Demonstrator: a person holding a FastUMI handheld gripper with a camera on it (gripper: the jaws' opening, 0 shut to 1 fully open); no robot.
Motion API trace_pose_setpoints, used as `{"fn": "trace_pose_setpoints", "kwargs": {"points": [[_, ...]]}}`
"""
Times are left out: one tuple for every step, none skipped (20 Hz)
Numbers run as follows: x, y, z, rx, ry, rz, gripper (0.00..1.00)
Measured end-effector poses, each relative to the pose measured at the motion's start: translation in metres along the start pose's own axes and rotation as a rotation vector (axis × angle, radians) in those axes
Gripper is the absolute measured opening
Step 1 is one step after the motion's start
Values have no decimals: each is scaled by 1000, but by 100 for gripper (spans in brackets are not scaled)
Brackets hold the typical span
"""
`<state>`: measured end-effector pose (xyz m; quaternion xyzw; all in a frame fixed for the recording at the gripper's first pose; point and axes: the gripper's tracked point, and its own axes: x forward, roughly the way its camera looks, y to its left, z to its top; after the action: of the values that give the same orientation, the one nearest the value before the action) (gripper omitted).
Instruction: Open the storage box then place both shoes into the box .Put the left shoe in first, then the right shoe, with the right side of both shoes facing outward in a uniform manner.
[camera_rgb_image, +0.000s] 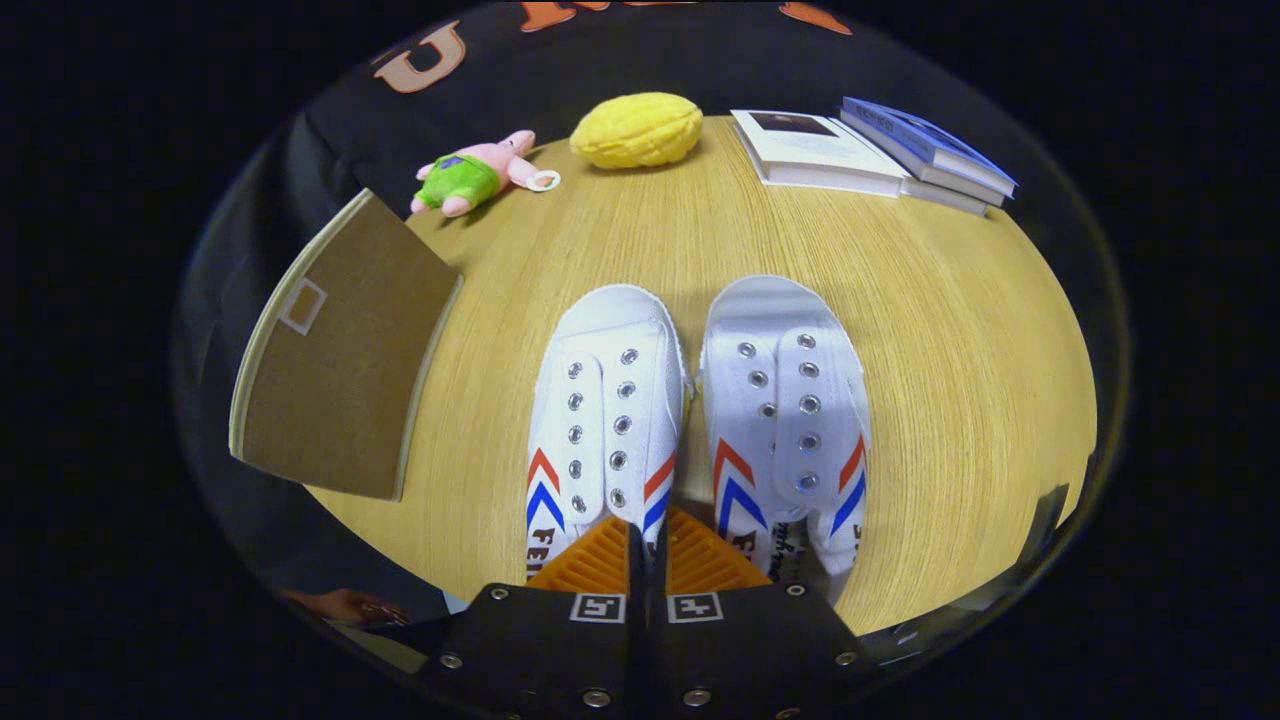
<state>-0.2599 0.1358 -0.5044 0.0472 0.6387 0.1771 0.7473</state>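
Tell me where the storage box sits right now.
In the gripper view, the storage box stands at the table's edge, left of the two white shoes, nearer than the pink plush toy; the tool is shut.

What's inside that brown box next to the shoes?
The brown box has its lid closed, so its inside is covered. Beside it, two white shoes sit on the wooden table, just ahead of the gripper, whose fingers are together, holding nothing.

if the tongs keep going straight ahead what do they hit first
Probably the left white shoe: the shut tongs point at its inner edge, beside the gap to the right white shoe. Depth is unclear, so they might pass above it.
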Motion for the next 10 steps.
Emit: {"fn": "trace_pose_setpoints", "kwargs": {"points": [[0, 15, 10, 26, -42, 29, 1], [2, 22, 19, 53, -68, 41, 1], [2, 27, 24, 72, -87, 56, 1], [0, 33, 30, 84, -100, 70, 1], [-2, 42, 38, 80, -120, 87, 1], [-6, 48, 45, 71, -142, 102, 1], [-11, 55, 50, 66, -155, 119, 1], [-17, 61, 56, 68, -168, 137, 0], [-22, 65, 62, 71, -178, 151, 1], [-28, 70, 70, 79, -194, 165, 1]]}}
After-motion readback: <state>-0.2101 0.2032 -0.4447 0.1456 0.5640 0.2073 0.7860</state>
